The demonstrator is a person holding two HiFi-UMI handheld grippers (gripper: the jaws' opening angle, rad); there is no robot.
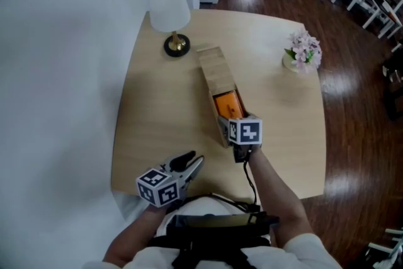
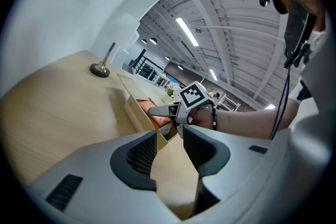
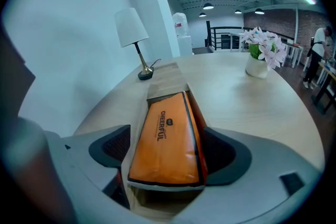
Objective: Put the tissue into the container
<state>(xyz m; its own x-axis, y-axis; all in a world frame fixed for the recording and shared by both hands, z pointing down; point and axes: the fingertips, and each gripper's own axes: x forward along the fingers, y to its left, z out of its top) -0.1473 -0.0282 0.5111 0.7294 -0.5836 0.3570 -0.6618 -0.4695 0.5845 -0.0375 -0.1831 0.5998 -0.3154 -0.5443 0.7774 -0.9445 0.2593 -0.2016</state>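
Note:
An orange tissue pack point(image 1: 227, 104) point(image 3: 165, 139) lies in the open near end of a long wooden container point(image 1: 214, 69) point(image 3: 167, 81) in the middle of the table. My right gripper point(image 1: 232, 123) point(image 3: 165, 155) straddles that end, its jaws wide, one on each side of the pack and the box walls; the pads do not visibly press on the pack. My left gripper point(image 1: 194, 160) point(image 2: 168, 152) hovers over the table's front left corner, open with only bare table between its jaws. In the left gripper view, the container point(image 2: 134, 107) and the right gripper point(image 2: 168, 111) show ahead.
A white-shaded lamp point(image 1: 169, 6) point(image 3: 131, 29) stands at the table's far left corner. A vase of pink flowers point(image 1: 303, 52) point(image 3: 262, 52) sits at the far right. The light wooden table point(image 1: 164, 116) is bounded by a white wall on the left and dark floor on the right.

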